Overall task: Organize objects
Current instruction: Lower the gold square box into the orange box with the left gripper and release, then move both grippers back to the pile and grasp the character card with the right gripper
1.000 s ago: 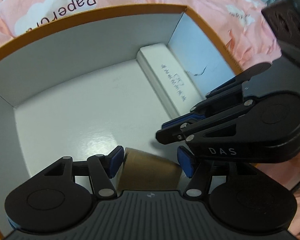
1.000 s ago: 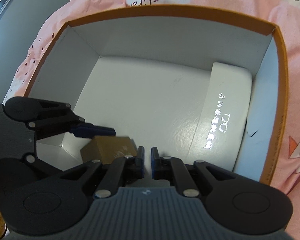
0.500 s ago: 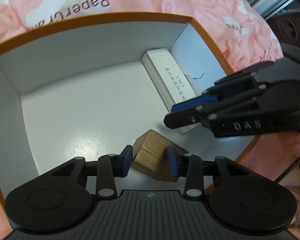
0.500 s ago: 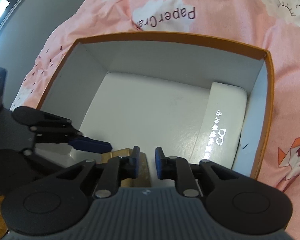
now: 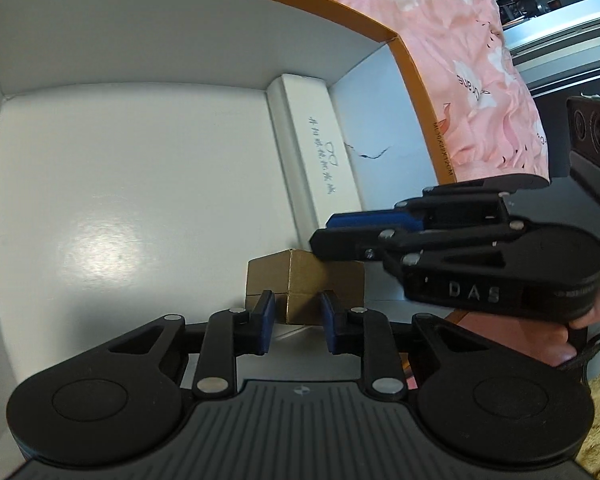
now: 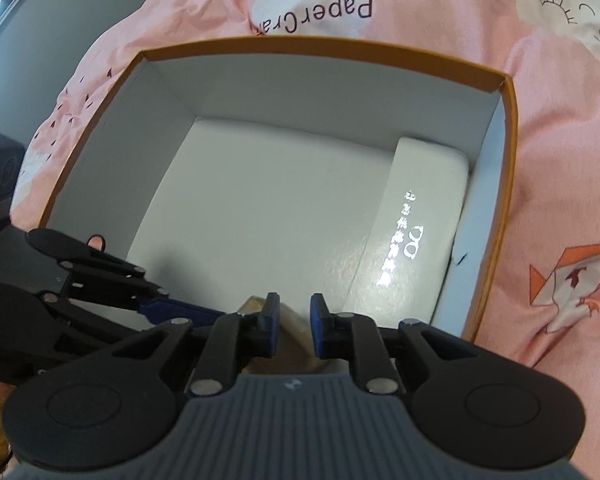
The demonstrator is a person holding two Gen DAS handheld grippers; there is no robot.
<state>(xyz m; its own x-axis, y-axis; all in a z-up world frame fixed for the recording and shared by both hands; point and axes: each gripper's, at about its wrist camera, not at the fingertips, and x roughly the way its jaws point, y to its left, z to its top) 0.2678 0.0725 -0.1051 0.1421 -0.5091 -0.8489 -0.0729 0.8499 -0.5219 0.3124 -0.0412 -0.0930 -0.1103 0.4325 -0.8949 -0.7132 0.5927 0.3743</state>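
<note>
A small brown cardboard box (image 5: 304, 276) stands on the white floor of the large orange-rimmed box (image 5: 412, 64), close to its near wall. My left gripper (image 5: 296, 312) hangs just short of it. Its jaws are closing, with a narrow gap left and one corner of the brown box showing beyond the tips, not pressed. My right gripper (image 5: 324, 234) reaches in from the right, just above the brown box. In the right wrist view my right gripper (image 6: 295, 312) shows a small gap, with the brown box (image 6: 294, 332) below it. A long white case (image 6: 416, 220) lies along the right wall.
The large box (image 6: 320, 46) rests on a pink bedsheet (image 6: 560, 120) printed with clouds. A black device (image 5: 592, 136) with round holes stands at the far right. A hand (image 5: 580, 328) holds the right gripper's handle.
The left jaws have gone from wide around the brown box to a narrow gap, and the left gripper has rolled. The right jaws have parted slightly from shut.
</note>
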